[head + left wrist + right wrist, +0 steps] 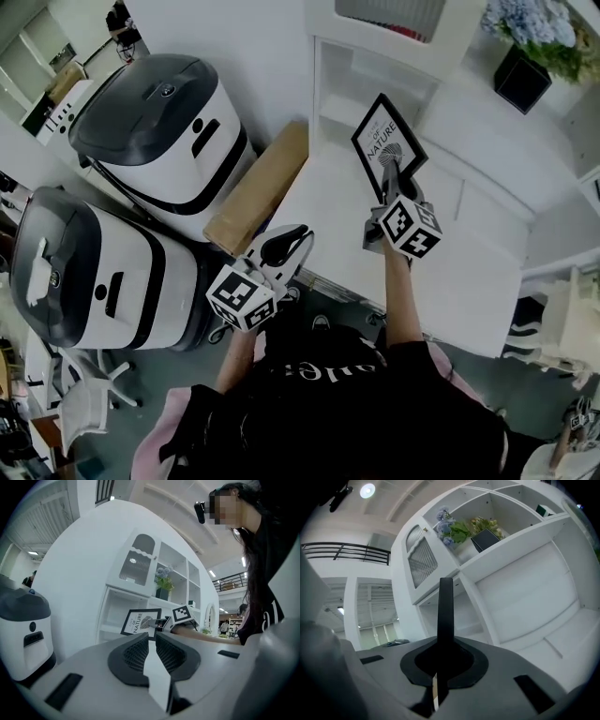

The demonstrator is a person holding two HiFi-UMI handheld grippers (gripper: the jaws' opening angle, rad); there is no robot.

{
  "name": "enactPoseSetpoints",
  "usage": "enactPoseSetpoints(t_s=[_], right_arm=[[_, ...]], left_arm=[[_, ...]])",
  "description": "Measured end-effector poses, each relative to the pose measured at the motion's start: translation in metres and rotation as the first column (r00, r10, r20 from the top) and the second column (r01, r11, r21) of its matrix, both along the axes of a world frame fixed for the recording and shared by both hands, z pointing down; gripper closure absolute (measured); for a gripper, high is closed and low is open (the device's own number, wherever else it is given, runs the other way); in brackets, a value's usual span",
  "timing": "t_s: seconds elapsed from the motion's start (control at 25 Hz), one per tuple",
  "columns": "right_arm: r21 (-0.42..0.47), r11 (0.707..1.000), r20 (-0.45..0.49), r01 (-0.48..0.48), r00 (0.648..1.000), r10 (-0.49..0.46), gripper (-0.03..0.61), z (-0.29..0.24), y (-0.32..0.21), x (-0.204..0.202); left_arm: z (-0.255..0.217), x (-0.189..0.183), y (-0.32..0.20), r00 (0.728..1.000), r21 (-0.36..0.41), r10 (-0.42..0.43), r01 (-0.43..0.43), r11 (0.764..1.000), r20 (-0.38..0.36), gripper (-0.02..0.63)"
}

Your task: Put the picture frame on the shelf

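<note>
The picture frame (387, 141) is black with a white print and a leaf drawing. It is held tilted in front of the white shelf unit (375, 84), near its lower compartment. My right gripper (390, 171) is shut on the frame's lower edge. In the right gripper view the frame (446, 606) shows edge-on as a thin dark bar rising from that gripper (444, 654). My left gripper (292, 239) hangs lower left, away from the frame, shut on nothing. The left gripper view looks past its own gripper (152, 638) at the frame (140, 622) and the shelf (140, 597).
Two white machines with dark lids (159, 122) (84, 272) stand to the left, a cardboard box (258, 187) between them and the shelf. A black pot of blue flowers (525, 75) sits on an upper shelf. A white counter (459, 281) runs below the frame.
</note>
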State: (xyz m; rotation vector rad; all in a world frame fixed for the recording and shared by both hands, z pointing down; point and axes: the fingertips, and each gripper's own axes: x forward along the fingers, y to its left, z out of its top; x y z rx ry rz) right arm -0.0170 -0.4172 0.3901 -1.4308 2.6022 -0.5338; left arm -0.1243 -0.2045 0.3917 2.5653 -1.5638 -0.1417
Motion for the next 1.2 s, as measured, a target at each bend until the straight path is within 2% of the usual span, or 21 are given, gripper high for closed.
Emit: enactPoseSetpoints(t_s=[0.24, 0.36, 0.48, 0.96, 1.2], right_arm=[[0.009, 0.994, -0.063, -0.112, 0.992, 0.113, 0.526, 0.007, -0.034, -0.003], [0.012, 0.992, -0.049, -0.128, 0.991, 0.128, 0.526, 0.004, -0.044, -0.008], [0.055, 0.987, -0.060, -0.148, 0.987, 0.151, 0.526, -0.011, -0.046, -0.016], [0.160, 0.957, -0.015, -0.242, 0.969, 0.247, 0.526, -0.054, -0.059, -0.021], [0.196, 0.931, -0.122, -0.309, 0.934, 0.336, 0.528, -0.037, -0.069, -0.019]], left_arm=[[-0.010, -0.016, -0.038, 0.995, 0.016, 0.099, -0.099, 0.995, 0.005, 0.566], [-0.013, -0.022, -0.053, 0.990, 0.022, 0.141, -0.141, 0.990, 0.005, 0.566], [-0.015, -0.029, -0.065, 0.985, 0.027, 0.174, -0.174, 0.984, 0.005, 0.566], [-0.014, -0.051, -0.101, 0.967, 0.031, 0.253, -0.253, 0.967, -0.013, 0.566], [-0.012, -0.062, -0.111, 0.962, 0.032, 0.272, -0.272, 0.962, -0.020, 0.566]])
